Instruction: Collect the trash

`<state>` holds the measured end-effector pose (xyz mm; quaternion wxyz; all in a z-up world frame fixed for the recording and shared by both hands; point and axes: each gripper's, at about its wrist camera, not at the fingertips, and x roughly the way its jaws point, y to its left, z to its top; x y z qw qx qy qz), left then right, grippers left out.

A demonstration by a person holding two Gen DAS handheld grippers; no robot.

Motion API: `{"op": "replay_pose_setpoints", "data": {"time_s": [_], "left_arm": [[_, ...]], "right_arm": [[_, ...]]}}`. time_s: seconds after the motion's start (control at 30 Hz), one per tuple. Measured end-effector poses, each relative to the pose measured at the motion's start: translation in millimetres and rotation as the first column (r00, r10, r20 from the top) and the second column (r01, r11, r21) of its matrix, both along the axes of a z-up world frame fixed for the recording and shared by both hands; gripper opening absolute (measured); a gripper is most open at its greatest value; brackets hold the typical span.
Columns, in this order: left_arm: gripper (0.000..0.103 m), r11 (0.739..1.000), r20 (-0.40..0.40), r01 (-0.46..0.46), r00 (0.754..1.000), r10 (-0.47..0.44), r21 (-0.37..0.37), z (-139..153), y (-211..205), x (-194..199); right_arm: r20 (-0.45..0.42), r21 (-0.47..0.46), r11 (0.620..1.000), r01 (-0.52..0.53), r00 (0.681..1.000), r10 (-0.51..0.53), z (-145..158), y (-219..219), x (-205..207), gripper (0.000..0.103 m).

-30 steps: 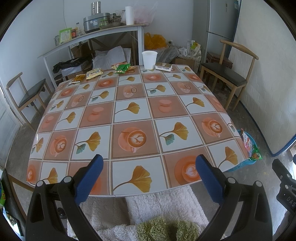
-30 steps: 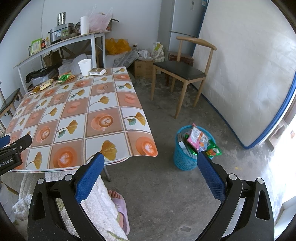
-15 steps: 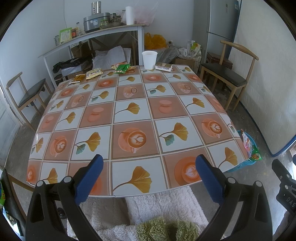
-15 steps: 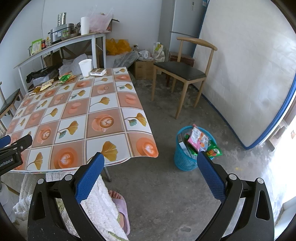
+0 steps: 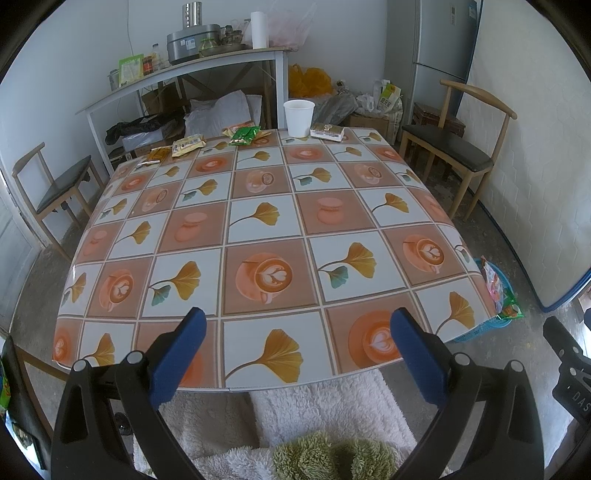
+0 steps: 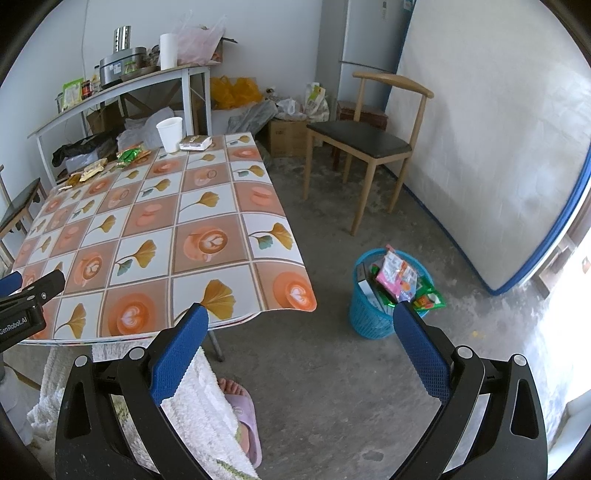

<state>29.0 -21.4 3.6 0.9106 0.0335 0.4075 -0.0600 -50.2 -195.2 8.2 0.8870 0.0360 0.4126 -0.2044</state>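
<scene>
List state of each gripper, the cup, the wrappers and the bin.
left gripper: open, empty, near table edge
right gripper: open, empty, above floor
paper cup: upright, far table edge
green wrapper: lying on table
yellow wrapper: lying on table
flat packet: lying beside cup
blue bin: upright on floor, overfilled with wrappers

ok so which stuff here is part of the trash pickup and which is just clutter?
Job:
paper cup
green wrapper
yellow wrappers
flat packet
blue bin

Just there:
chair
shelf table
paper roll
cardboard box
</scene>
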Motion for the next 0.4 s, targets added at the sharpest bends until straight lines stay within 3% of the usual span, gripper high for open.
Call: {"op": "replay_pose_setpoints", "data": {"time_s": [0.4], "left_arm": [[0.098,1.0,-0.008,0.004,1.0,-0.004,-0.003,-3.8,0.9,-1.2]], "right_arm": [[0.002,-0.001,1.0,0.001,1.0,-0.001,-0.2,1.5,-1.2,0.096]]}}
